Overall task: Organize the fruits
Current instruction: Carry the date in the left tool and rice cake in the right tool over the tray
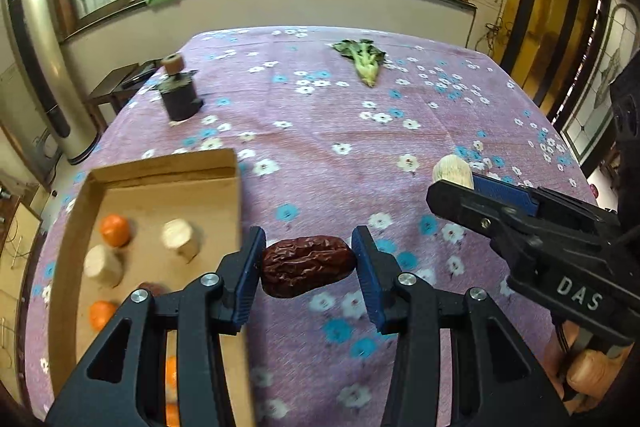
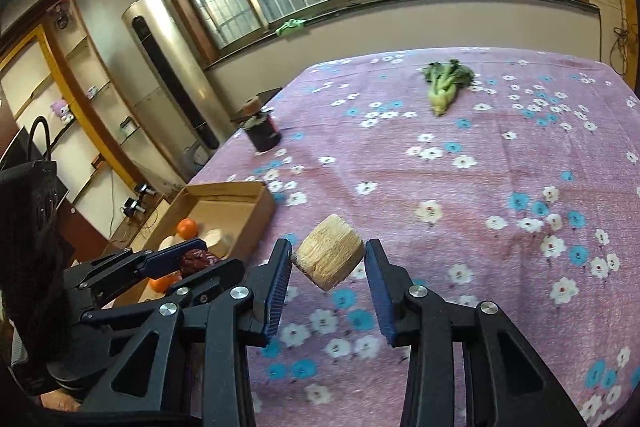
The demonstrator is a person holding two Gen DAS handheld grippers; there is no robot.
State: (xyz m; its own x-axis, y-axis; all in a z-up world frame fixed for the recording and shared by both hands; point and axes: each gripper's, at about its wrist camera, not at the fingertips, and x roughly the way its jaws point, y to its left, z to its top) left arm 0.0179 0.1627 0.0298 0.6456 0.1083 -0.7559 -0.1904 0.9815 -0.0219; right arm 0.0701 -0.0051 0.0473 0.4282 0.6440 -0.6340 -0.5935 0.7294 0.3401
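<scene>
My left gripper is shut on a wrinkled dark red date and holds it above the cloth, just right of a cardboard box. The box holds oranges and pale corn pieces. My right gripper is shut on a pale corn-cob piece, tilted, above the cloth. The right gripper also shows in the left wrist view with the corn piece. The left gripper with the date shows in the right wrist view over the box.
A purple flowered tablecloth covers the table. A leafy green vegetable lies at the far side. A dark jar with a cork-like top stands at the far left. A tall air conditioner stands beyond the table's left edge.
</scene>
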